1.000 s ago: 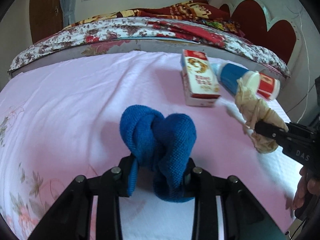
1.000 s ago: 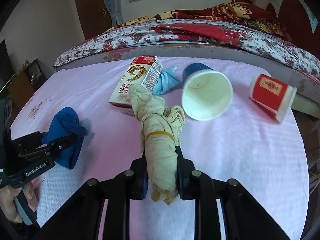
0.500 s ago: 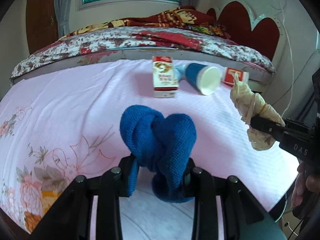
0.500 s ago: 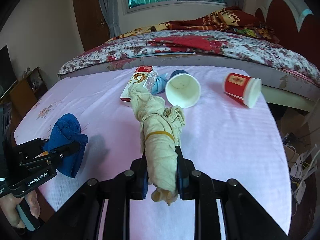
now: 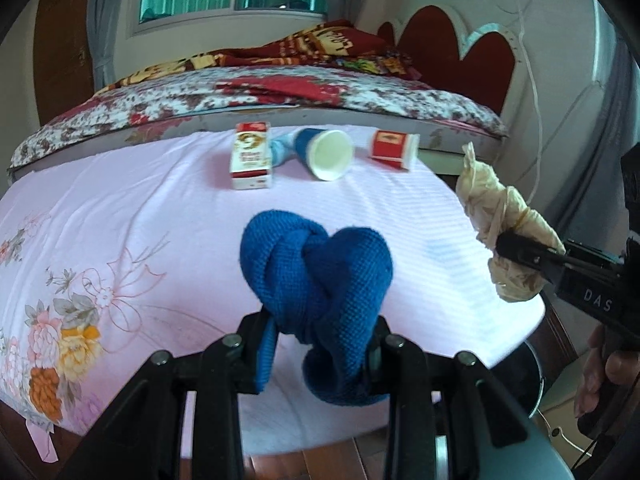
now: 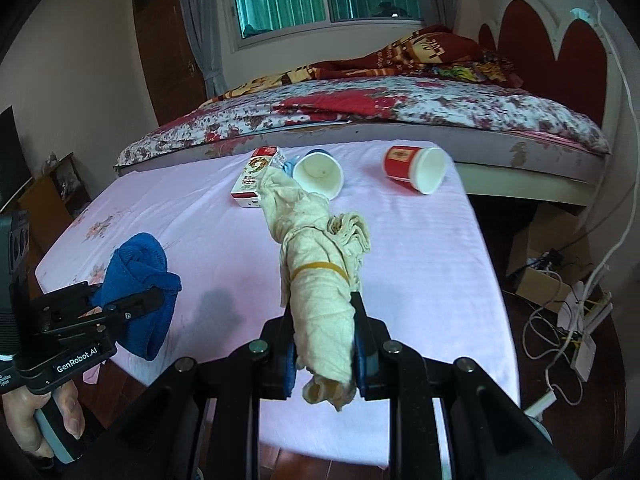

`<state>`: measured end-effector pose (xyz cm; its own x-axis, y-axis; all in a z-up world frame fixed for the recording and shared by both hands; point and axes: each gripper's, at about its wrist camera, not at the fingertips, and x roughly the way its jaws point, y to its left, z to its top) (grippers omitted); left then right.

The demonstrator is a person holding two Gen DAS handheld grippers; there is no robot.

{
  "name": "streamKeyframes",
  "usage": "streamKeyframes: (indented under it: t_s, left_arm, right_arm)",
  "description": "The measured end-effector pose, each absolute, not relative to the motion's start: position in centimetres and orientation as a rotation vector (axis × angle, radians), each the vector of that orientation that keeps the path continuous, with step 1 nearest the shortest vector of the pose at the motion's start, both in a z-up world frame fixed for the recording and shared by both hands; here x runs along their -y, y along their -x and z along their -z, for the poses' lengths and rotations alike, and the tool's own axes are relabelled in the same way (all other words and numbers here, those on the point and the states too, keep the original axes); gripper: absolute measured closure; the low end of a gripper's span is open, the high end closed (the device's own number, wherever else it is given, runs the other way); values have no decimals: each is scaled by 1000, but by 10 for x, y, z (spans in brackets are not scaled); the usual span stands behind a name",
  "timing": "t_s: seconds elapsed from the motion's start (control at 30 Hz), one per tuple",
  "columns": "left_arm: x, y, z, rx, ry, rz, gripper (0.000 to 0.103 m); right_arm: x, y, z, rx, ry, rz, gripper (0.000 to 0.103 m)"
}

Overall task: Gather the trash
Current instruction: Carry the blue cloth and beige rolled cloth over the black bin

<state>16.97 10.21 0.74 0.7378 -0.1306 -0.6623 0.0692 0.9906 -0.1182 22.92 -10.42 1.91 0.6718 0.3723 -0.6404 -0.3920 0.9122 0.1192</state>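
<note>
My left gripper (image 5: 320, 336) is shut on a knotted blue cloth (image 5: 316, 276), held above the near edge of the pink-sheeted table (image 5: 120, 208). My right gripper (image 6: 324, 344) is shut on a beige rag bundle (image 6: 320, 268) tied with a rubber band. Each gripper shows in the other's view: the right one (image 5: 516, 246) with its beige rag (image 5: 496, 216), the left one (image 6: 132, 308) with its blue cloth (image 6: 136, 268). On the far side of the table lie a red-and-white carton (image 5: 252, 156), a blue paper cup (image 5: 326, 154), a red paper cup (image 5: 394, 149) and a light blue scrap (image 5: 281, 149).
A bed with a floral cover (image 6: 380, 108) and a red heart-shaped headboard (image 6: 548, 40) stands behind the table. Cardboard boxes (image 6: 540, 248) and tangled cables (image 6: 568, 320) lie on the floor at the right. A wooden shelf (image 6: 52, 188) is at the left wall.
Both grippers have pulled back and up from the table with their cloths still held. The carton and cups now look smaller and farther away, and the table's near edge has come into view.
</note>
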Motion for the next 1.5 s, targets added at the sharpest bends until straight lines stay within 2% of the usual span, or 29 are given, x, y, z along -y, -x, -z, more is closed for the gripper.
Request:
streamKeyframes:
  t_s: [0.6,1.5]
  left_arm:
    - [-19,-127,-16,-704,19,251,70]
    - [146,-113,28,-829,-138,575,70]
  right_arm:
    - [195,-150,-31,-663,-5,-335,80]
    - [351,-100,35,-796,-116,-55,79]
